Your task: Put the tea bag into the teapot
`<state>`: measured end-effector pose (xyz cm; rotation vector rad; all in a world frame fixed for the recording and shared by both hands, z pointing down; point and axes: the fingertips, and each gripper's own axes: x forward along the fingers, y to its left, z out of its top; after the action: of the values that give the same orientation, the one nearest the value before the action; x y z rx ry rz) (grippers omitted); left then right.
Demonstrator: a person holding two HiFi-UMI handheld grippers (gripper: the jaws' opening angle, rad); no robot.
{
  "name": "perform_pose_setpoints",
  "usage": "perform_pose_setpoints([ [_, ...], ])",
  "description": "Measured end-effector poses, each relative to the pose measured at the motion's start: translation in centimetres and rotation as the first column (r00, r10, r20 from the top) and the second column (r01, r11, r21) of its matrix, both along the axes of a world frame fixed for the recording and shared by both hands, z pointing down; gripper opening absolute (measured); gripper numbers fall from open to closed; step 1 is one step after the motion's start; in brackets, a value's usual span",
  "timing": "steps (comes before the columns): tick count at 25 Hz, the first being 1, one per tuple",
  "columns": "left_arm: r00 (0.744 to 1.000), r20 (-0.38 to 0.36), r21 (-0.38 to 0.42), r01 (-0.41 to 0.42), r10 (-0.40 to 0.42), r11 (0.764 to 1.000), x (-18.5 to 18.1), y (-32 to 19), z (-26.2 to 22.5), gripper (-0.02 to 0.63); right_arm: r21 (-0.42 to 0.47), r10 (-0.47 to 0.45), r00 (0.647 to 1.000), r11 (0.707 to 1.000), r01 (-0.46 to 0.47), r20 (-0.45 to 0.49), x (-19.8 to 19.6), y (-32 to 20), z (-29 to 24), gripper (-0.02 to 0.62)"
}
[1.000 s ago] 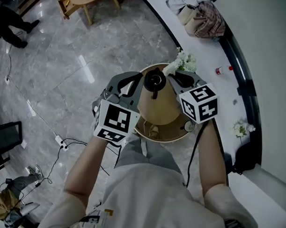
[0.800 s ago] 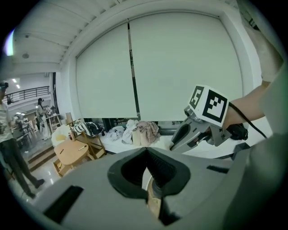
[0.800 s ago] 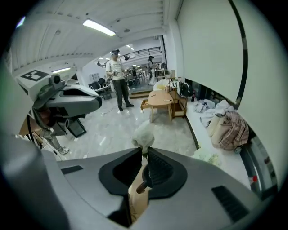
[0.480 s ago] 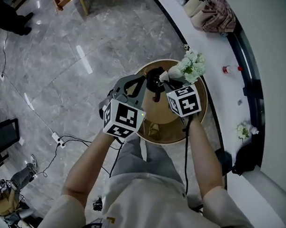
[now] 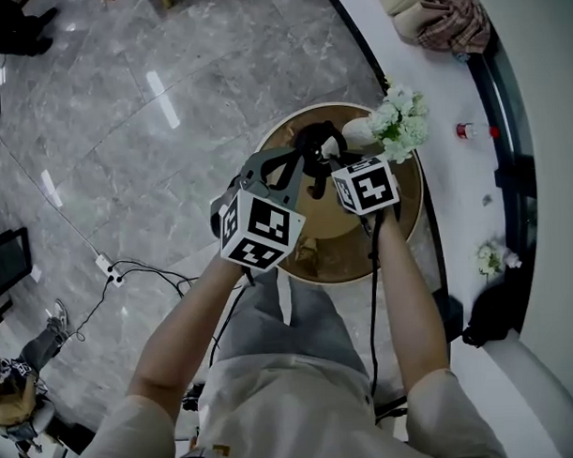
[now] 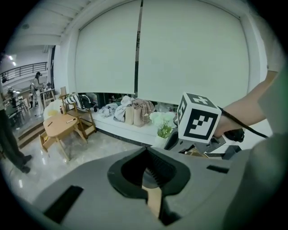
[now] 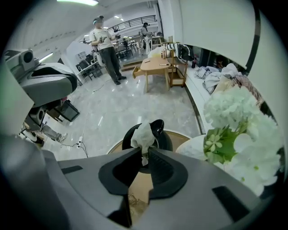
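Observation:
A black teapot (image 5: pixel 312 143) stands at the far side of a round wooden table (image 5: pixel 398 210). My right gripper (image 5: pixel 327 162) is just right of it. In the right gripper view this gripper (image 7: pixel 145 150) is shut on a white crumpled tea bag (image 7: pixel 144 134), which hangs right over the teapot (image 7: pixel 164 140); the bag hides the pot's mouth. My left gripper (image 5: pixel 288 161) hovers at the pot's left side. In the left gripper view its jaws (image 6: pixel 145 155) meet at the tips with nothing between them, and it points past the pot toward the window.
A white vase of flowers (image 5: pixel 400 116) stands on the table right of the pot, close to my right gripper, and fills the right side as flowers (image 7: pixel 238 130). A white ledge (image 5: pixel 451 95) with bags runs behind. Cables (image 5: pixel 128 271) cross the marble floor.
Both grippers have closed in on the teapot from either side. The right one, still holding the tea bag, has moved left until it is over the pot.

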<state>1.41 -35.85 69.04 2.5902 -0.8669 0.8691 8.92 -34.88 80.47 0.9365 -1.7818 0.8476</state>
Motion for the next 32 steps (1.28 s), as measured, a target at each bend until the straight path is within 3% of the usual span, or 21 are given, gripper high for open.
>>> perform_pose_setpoints([
  [5,1.0,0.005,-0.038,-0.008,0.008,0.999,0.9,1.1,2.4,0.008,-0.03,-0.016,1.0,0.999,0.016,0.0,-0.2,0.3,2.5,0.086],
  [16,1.0,0.018,-0.054,0.01,-0.009,0.998,-0.3,0.8,2.5,0.008,-0.01,0.003,0.999,1.0,-0.002,0.038,-0.7,0.4,1.4,0.086],
  [27,1.0,-0.001,0.002,0.019,-0.019,1.0,-0.4,0.6,-2.8,0.008,0.125,0.041,0.996,0.991,-0.05,0.075,-0.4,-1.5,-6.5,0.034],
  [32,0.997,-0.078,0.038,0.023,-0.02,0.999,0.3,0.6,-8.3,0.008,0.202,0.025,0.995,0.978,-0.044,0.094,-0.2,-1.7,-12.2,0.032],
])
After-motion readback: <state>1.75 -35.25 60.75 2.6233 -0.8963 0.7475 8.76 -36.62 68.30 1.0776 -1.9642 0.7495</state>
